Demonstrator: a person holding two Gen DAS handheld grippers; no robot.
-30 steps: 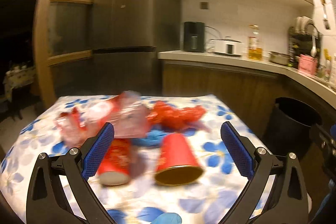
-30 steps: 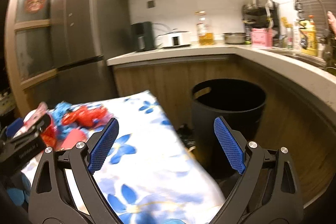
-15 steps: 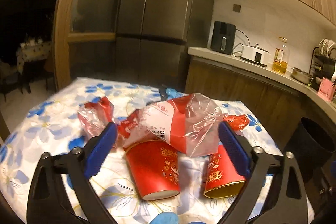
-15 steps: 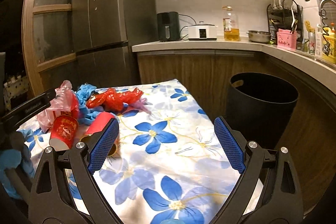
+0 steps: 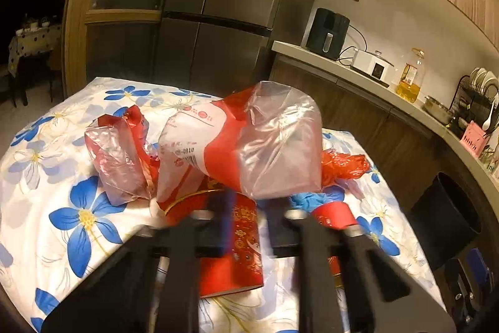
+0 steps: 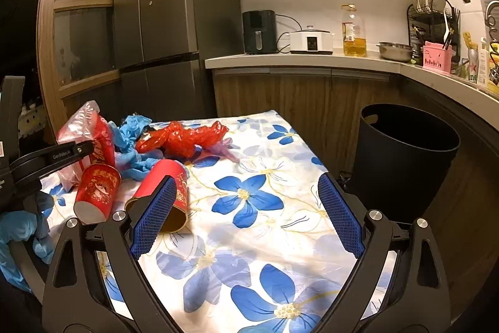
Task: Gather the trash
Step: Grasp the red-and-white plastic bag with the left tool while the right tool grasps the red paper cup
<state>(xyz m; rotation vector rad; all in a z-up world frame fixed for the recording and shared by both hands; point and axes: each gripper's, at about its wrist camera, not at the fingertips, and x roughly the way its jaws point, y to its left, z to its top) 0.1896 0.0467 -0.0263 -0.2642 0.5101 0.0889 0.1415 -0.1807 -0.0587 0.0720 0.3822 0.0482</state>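
A red-and-white plastic bag point(image 5: 249, 139) lies on top of a red paper cup point(image 5: 243, 239) on the flowered tablecloth point(image 5: 78, 217). My left gripper point(image 5: 246, 208) is closing, its fingers blurred, at the bag's lower edge just above that cup. In the right wrist view the left gripper point(image 6: 90, 147) has its tip against the bag point(image 6: 84, 127), above the cup point(image 6: 96, 192). A second red cup point(image 6: 162, 177) lies beside my right gripper point(image 6: 246, 214), which hangs open over bare cloth. Crumpled red wrapper point(image 6: 184, 139) and a blue glove point(image 6: 131, 130) lie behind.
A black bin point(image 6: 405, 158) stands on the floor right of the table, below the curved counter point(image 6: 312, 60). A smaller clear-and-red bag point(image 5: 118, 158) lies left of the pile. A blue-gloved hand point(image 6: 18, 233) holds the left gripper. The fridge point(image 6: 168, 21) stands behind.
My left gripper moved in on the bag and cup, and its jaws went from wide open to nearly together. The right gripper swung from facing the bin toward the table, still open.
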